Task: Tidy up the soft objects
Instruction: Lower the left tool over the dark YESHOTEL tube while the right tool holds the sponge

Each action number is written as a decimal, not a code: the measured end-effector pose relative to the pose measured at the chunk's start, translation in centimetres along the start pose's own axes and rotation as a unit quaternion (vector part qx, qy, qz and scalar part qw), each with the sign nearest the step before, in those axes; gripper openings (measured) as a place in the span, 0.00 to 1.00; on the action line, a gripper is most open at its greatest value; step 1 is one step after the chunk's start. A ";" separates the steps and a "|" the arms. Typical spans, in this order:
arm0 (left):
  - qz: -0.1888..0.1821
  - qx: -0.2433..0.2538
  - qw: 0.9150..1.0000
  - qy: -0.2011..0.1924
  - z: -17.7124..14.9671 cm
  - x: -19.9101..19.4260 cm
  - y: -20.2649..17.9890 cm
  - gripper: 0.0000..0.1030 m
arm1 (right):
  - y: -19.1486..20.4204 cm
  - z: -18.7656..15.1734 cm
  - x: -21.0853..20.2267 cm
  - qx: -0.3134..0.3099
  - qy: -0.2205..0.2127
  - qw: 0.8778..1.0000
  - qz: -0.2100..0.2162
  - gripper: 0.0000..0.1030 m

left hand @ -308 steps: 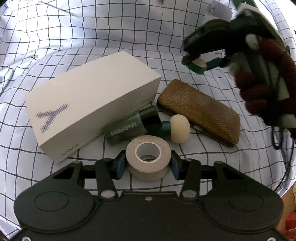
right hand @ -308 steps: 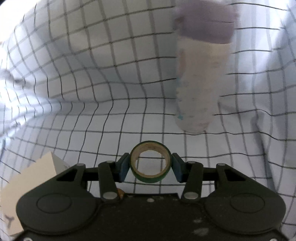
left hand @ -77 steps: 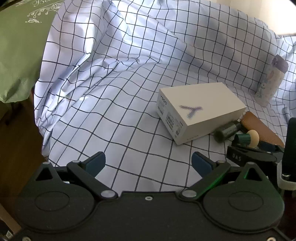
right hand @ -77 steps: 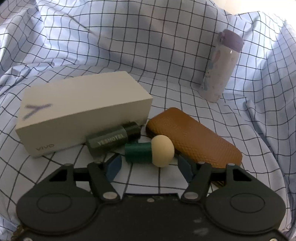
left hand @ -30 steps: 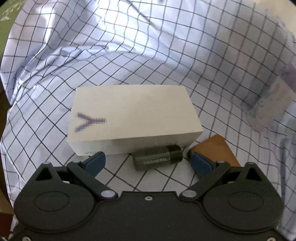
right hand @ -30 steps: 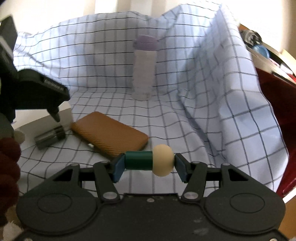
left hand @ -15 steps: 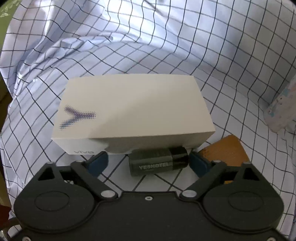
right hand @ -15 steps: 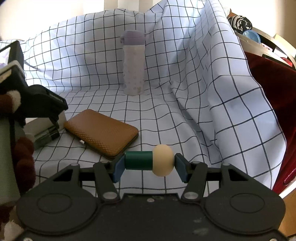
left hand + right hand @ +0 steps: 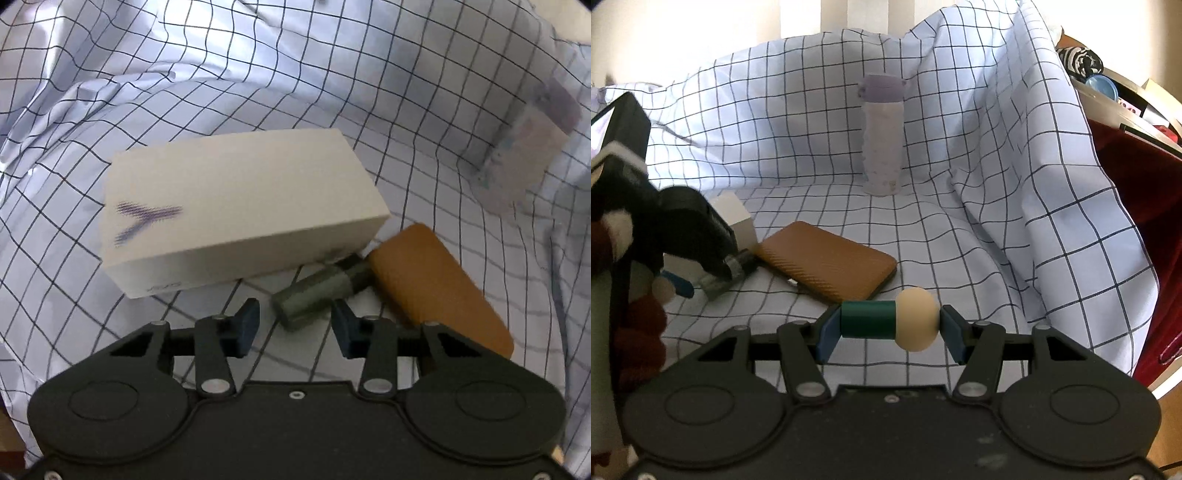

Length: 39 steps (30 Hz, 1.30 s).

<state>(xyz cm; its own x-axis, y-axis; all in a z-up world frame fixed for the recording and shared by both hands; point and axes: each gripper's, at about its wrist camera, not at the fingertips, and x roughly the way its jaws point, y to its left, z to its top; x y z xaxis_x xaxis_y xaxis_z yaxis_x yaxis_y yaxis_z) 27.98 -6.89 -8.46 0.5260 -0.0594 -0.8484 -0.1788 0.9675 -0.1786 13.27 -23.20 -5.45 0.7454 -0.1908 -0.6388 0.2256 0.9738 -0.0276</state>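
Left tool: jaws have just closed in and stand narrow around the near end of the grey tube; firm pad contact cannot be told. Tube lies on the checked cloth, between the white box ahead-left and the brown case to the right. Right tool grips the green-and-cream mushroom crosswise, clear of the cloth.
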 end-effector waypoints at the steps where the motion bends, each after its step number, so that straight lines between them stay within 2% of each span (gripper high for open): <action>1: -0.002 0.000 1.000 0.003 -0.2 -0.1 0.4 0.42 | 0.1 0.0 -0.3 0.001 0.000 1.000 0.001 0.54; 6: -0.013 -0.023 1.000 0.012 -0.6 -0.4 1.8 0.45 | 0.4 -0.1 -0.8 -0.001 -0.001 1.000 0.001 0.54; 8: -0.014 -0.038 0.999 0.011 -0.2 -0.3 1.9 0.59 | 0.6 -0.1 -0.8 -0.003 0.001 1.000 0.002 0.54; 9: -0.016 -0.047 0.999 0.009 -0.1 -0.4 1.9 0.63 | 0.5 -0.1 -0.8 -0.004 0.001 1.000 0.002 0.54; 14: -0.019 -0.087 0.996 -0.003 1.1 -0.4 1.0 0.71 | 0.3 -0.1 -0.2 -0.004 0.004 1.000 0.003 0.54; 17: -0.011 -0.110 0.994 -0.009 1.8 0.1 0.2 0.71 | 0.0 -0.1 0.3 -0.002 0.008 1.000 0.005 0.54; 24: 0.033 -0.119 0.992 0.003 2.4 2.5 -1.2 0.71 | -1.1 0.0 1.4 0.007 0.014 1.000 0.005 0.54; 26: 0.036 -0.124 0.992 0.008 2.4 3.0 -1.0 0.77 | -1.4 0.0 1.6 0.011 0.016 1.000 0.006 0.55; 36: 0.049 -0.126 0.991 0.005 2.5 3.2 -1.0 0.81 | -1.1 0.1 1.7 0.016 0.020 0.999 0.022 0.55; 39: 0.070 -0.111 0.991 0.000 2.2 2.7 -1.2 0.81 | -1.0 0.1 1.8 0.014 0.020 0.999 0.025 0.55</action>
<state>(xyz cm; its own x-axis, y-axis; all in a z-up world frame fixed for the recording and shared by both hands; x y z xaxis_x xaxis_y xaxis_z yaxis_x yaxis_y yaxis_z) 31.49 -7.63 -9.45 0.4836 0.0723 -0.8723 -0.4283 0.8887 -0.1638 14.40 -24.51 -6.49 0.7304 -0.1355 -0.6694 0.2054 0.9783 0.0261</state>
